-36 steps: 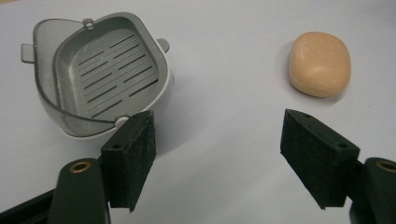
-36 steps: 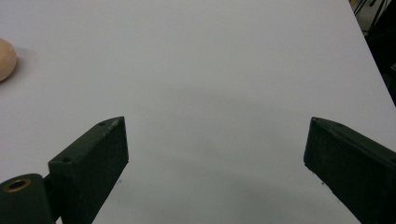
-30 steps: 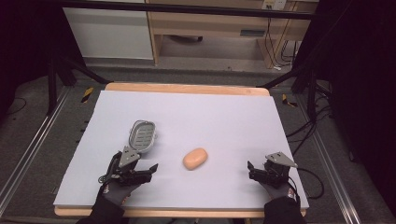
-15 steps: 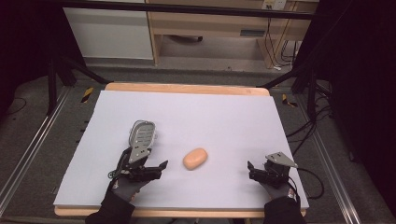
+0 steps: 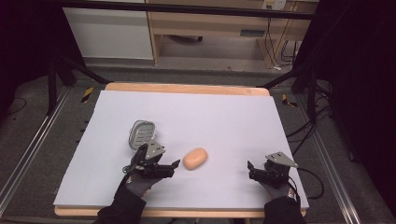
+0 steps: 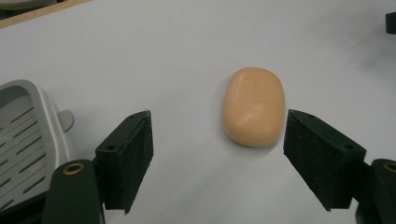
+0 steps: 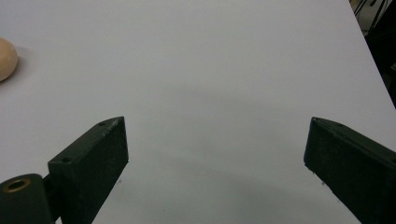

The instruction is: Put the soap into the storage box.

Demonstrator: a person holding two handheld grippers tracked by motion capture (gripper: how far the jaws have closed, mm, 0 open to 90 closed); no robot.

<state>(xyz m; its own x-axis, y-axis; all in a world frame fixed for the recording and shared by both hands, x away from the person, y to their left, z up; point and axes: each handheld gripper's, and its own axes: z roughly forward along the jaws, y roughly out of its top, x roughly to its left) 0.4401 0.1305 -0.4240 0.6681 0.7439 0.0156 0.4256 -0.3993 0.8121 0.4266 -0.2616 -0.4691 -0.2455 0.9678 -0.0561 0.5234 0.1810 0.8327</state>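
We are viewing one table (image 5: 280, 140) covered by a pale sheet, with two loose items on it and two grippers.

At the left we are seeing one grey slotted dish (image 5: 141, 133). It is lying flat, its long axis running roughly from the near edge toward the far edge with a slight tilt. In the left gripper view the dish (image 6: 25, 144) is sitting just beside the left jaw.

Next we are seeing the left gripper (image 5: 169, 166), held in a gloved hand (image 5: 137, 182). Its jaws are standing wide apart and holding nothing. In the left gripper view the gripper (image 6: 217, 158) is facing the soap, with the soap's near end lying between the jaw tips but touching neither.

At the centre we are seeing one soap (image 5: 195, 158), an oval peach bar lying flat on the sheet, apart from the dish. In the high view its long axis is running diagonally, from near-left to far-right. In the left gripper view the soap (image 6: 254, 106) is pointing almost straight away from the camera.

At the right we are seeing the right gripper (image 5: 252, 171), near the table's front edge and well apart from the soap. Its jaws are also spread wide with bare sheet between them (image 7: 215, 154). The soap (image 7: 7, 58) is showing at the left edge of the right gripper view.
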